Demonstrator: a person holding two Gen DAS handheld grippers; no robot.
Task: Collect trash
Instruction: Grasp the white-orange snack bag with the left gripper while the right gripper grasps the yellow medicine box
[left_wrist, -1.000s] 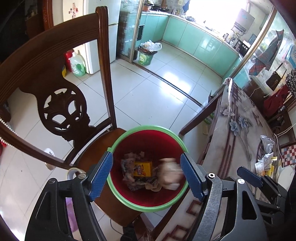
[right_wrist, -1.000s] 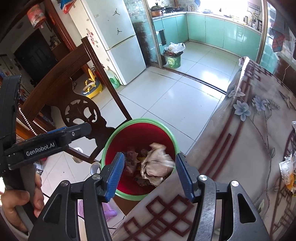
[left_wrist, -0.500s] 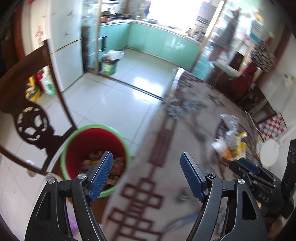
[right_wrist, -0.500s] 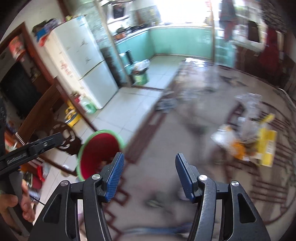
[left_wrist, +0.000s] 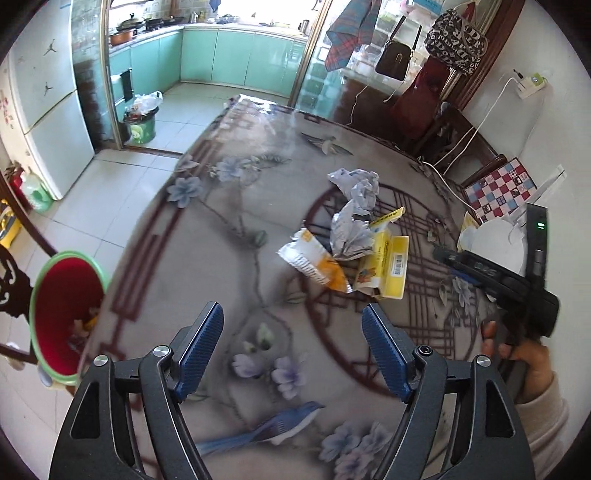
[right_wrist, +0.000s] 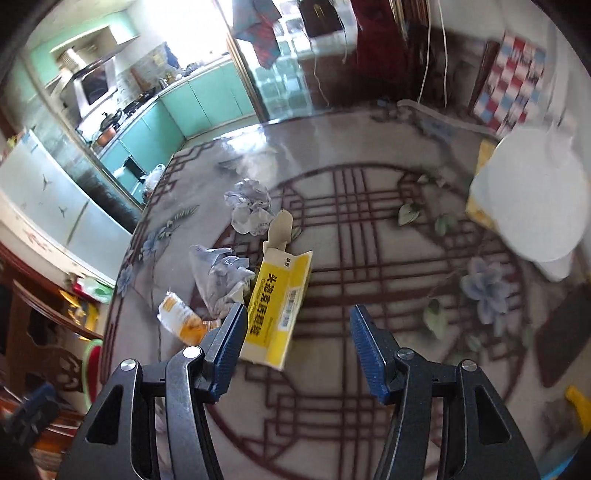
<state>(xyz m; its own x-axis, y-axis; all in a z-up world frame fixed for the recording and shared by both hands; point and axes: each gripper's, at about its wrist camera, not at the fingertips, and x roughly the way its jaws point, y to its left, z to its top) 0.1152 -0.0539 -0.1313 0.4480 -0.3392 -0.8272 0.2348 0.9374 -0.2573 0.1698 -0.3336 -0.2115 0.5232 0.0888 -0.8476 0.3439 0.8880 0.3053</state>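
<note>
Looking over the worktop (left_wrist: 229, 206), we find the remaining trash gathered in one loose cluster near its middle: a yellow carton (right_wrist: 277, 306) with its end flap open, two crumpled paper wads (left_wrist: 356, 186) and (left_wrist: 349, 232), and an orange-and-white wrapper (left_wrist: 314, 262). The red bin (left_wrist: 64, 314) with the green rim sits off the worktop's edge, well apart from the cluster, with some scraps already inside.

We judge all of these to be light. The carton is thin card, stiff along its long faces but easy to crush, so we would take it across its narrow width near the middle, away from the loose flap. The paper wads are soft and springy and would compress under the pads; a squeeze through the bulk of a wad should hold. The wrapper looks slick and flat against the surface, the hardest piece to pick up, so we would try a raised or crinkled edge.

Our left hand-held gripper (left_wrist: 293, 354) is spread wide and holds nothing, with bare worktop between the pads and the cluster ahead of it. Our right hand-held gripper (right_wrist: 297, 347) is also parted and empty; in its view the carton's near end lies just beside the left pad, but the jaws do not press on it.
</note>
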